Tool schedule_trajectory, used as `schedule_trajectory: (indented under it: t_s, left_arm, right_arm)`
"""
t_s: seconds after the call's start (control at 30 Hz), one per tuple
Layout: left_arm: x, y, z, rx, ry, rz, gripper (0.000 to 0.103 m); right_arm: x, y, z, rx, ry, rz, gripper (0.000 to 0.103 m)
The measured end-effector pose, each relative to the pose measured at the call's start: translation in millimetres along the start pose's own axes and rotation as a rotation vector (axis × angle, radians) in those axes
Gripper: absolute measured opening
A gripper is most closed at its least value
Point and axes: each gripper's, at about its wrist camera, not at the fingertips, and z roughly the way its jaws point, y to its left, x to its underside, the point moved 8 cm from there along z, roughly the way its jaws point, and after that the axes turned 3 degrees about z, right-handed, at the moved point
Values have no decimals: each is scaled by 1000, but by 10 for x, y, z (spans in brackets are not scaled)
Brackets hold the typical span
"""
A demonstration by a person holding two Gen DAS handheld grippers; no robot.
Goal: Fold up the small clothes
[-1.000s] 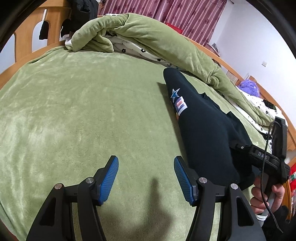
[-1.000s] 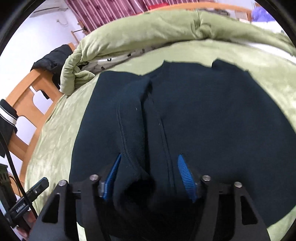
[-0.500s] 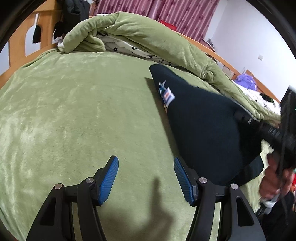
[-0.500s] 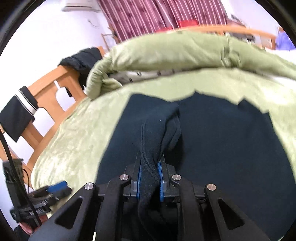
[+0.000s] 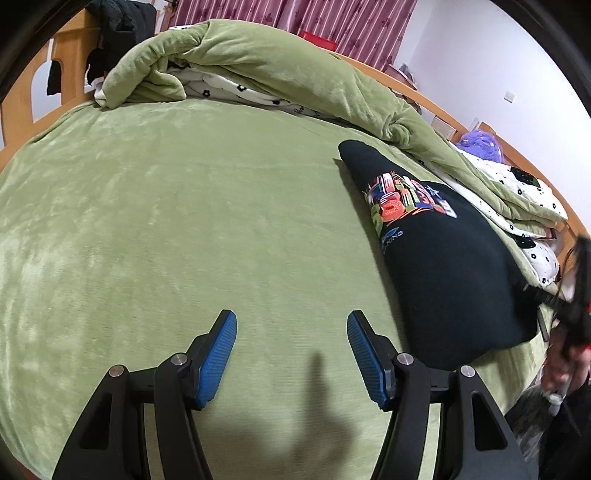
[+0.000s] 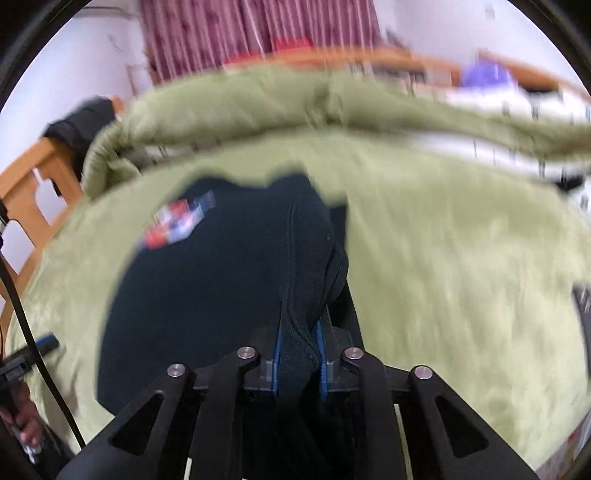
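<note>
Two tongs — left (image 5: 291, 354) gaping, empty; right (image 6: 298, 356) pinching dark garment (image 5: 443, 258) — its length running away toward the quilt (image 5: 295, 74).

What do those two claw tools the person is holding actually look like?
Both look alike. The left gripper has black angular linkage arms with triangular cutouts, silver round pivot bolts, and two fingers faced with ribbed blue pads. The right gripper has the same black frame, silver bolts and blue pads. A black cable trails past its left side.

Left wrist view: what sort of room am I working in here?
Most likely a bedroom: a bed with a green sheet, a bunched green quilt along the wooden bed frame, and striped maroon curtains behind.
</note>
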Motion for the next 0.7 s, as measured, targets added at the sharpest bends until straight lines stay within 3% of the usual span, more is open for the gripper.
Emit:
schedule_trajectory:
  t_s: [0.07,0.27,0.53,0.63,0.7]
  left_arm:
    - [-8,-52,-3,2,1,11,60]
    - [-38,-244,-26,5,5,52,60]
    - [-59,-473,9,7,10,85,60]
    - [-66,-501,42,4,16,88,60]
    - [-75,-511,63,-2,21,84,60]
  right_arm:
    - [71,-53,40,12,19,5,26]
    - [-196,-30,-103,2,-83,1,44]
    - [-543,-46,412,-36,1,48,44]
    - [-572,-6,516,-44,23,36,24]
    - [-584,33,541,-36,19,12,16]
